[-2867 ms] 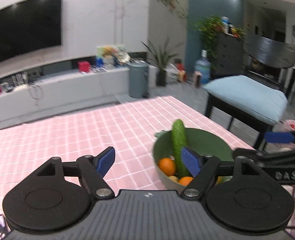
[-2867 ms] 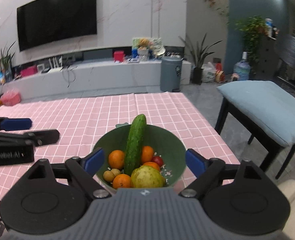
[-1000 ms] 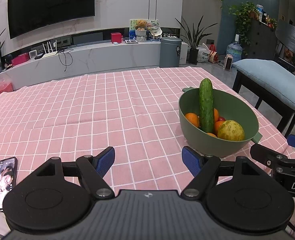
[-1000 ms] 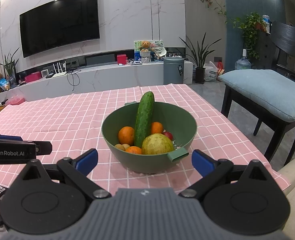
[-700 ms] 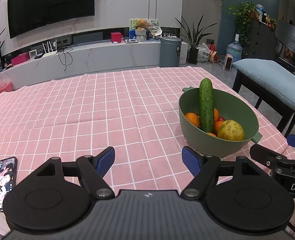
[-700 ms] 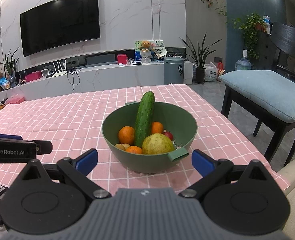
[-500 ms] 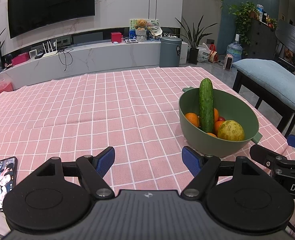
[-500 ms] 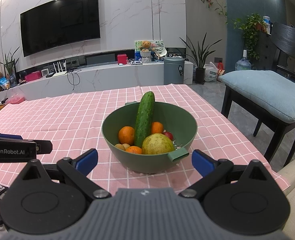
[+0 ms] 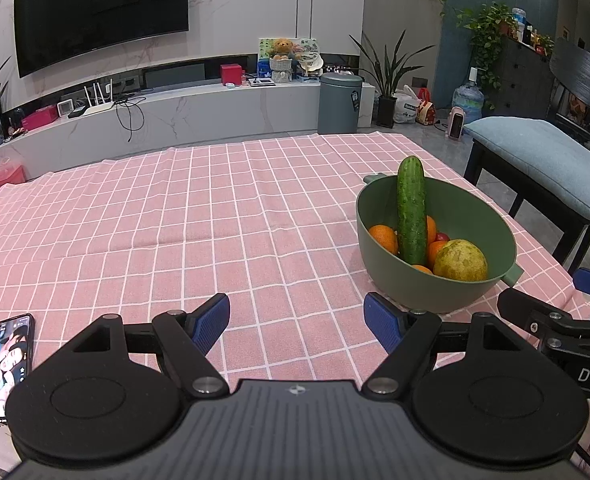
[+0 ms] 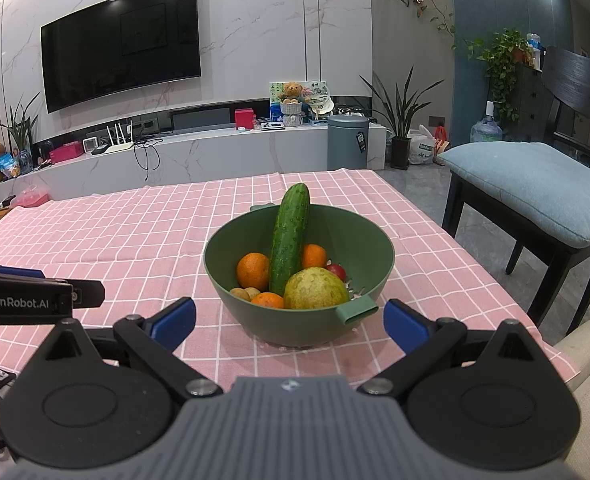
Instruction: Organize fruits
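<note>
**Fruit piled in the green bowl, both grippers empty**

The green bowl [image 10: 299, 320] sits on the pink checked tablecloth [image 9: 175, 232] near the table's right edge; a cucumber [image 10: 289, 240] leans upright against its far rim, with oranges [image 10: 253, 271], a yellow-green pear-like fruit [image 10: 315, 289] and small brown fruits [image 10: 245, 293] around it. The right gripper [image 10: 289, 322] hovers just before the bowl, jaws spread wide, grasping nothing; the left gripper [image 9: 297, 322] hangs over bare cloth left of the bowl, jaws likewise released; a phone [image 9: 9, 364] lies at the cloth's near left.
</note>
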Available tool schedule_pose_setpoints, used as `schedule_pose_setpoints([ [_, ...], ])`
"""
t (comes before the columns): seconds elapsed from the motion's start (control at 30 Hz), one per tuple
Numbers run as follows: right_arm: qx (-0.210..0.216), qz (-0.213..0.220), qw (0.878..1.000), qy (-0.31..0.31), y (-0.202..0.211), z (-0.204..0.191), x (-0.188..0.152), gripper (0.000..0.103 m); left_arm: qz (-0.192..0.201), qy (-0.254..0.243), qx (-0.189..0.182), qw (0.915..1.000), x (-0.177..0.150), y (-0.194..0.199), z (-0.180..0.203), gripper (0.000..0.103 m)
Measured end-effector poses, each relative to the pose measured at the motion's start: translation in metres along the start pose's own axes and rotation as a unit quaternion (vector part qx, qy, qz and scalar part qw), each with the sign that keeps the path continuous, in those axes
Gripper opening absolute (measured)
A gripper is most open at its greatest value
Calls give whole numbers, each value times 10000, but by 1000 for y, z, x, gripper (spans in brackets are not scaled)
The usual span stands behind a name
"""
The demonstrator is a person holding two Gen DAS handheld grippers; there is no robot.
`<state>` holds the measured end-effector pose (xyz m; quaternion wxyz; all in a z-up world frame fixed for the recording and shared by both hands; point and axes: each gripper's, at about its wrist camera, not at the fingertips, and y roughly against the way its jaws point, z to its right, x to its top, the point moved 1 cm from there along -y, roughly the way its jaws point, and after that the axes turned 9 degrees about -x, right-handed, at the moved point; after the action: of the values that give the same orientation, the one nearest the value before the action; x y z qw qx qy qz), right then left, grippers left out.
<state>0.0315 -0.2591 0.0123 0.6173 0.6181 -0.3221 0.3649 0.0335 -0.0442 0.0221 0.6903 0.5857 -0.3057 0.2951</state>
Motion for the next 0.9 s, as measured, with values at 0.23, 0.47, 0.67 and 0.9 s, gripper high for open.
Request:
schedule_pose_setpoints([
  [0.23, -4, 7, 10000, 14, 1, 0, 0, 97, 3, 9, 1, 10000, 1, 0, 0, 90],
  [0.47, -6, 12, 10000, 19, 1, 1, 0, 97, 5, 9, 3, 10000, 0, 0, 0, 90],
  [0.67, -7, 13, 10000, 22, 1, 1, 0, 97, 6, 10, -1, 10000, 1, 0, 0, 90],
  [0.9, -9, 28, 10000, 27, 1, 1, 0, 98, 1, 7, 6, 10000, 1, 1, -1, 90],
])
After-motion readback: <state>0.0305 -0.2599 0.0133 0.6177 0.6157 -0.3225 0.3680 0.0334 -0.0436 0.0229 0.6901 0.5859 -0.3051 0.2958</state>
